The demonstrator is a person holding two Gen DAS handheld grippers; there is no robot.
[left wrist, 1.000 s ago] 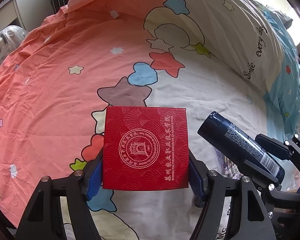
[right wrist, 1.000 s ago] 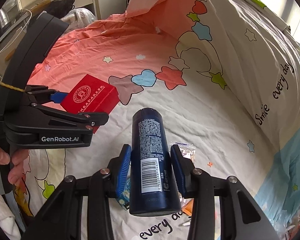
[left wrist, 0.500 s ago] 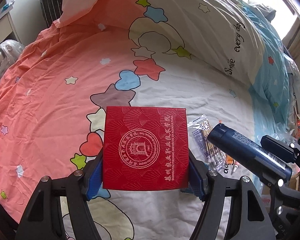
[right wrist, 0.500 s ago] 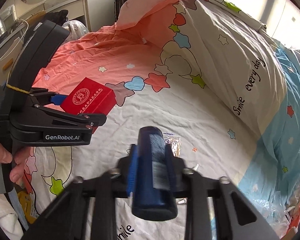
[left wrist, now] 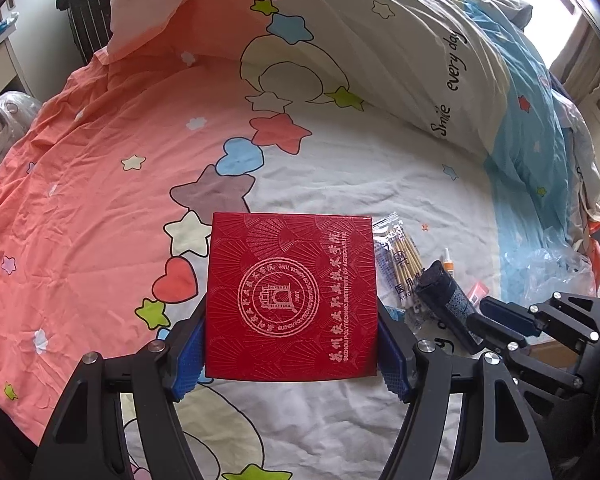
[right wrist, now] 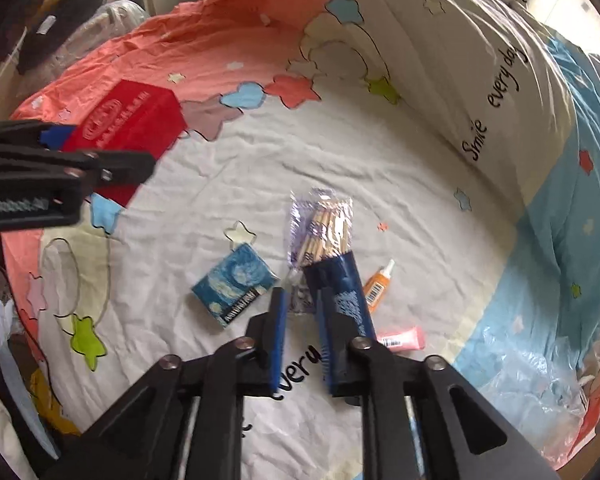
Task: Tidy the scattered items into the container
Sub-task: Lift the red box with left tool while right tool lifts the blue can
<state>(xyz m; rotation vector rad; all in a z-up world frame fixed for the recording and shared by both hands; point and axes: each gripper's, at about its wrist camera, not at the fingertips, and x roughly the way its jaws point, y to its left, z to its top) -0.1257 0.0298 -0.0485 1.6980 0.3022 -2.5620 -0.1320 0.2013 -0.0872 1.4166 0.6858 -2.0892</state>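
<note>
My left gripper is shut on a red square box with a white seal, held above the bed; the box also shows in the right wrist view. My right gripper has its jaws apart; a dark blue bottle leans against its right finger, blurred and slipping downward. The bottle also shows in the left wrist view. On the sheet lie a packet of wooden sticks, a blue starry-print box, an orange tube and a pink tube. No container is clearly in view.
A folded duvet printed "Smile every day" rises along the bed's far right. A clear plastic bag lies at the right edge. A black radiator and a desk stand beyond the bed at the far left.
The right gripper has opened and tipped down toward the scattered items; the blue bottle, gripped a second ago, now slides along its right finger. The left gripper still holds the red box.
</note>
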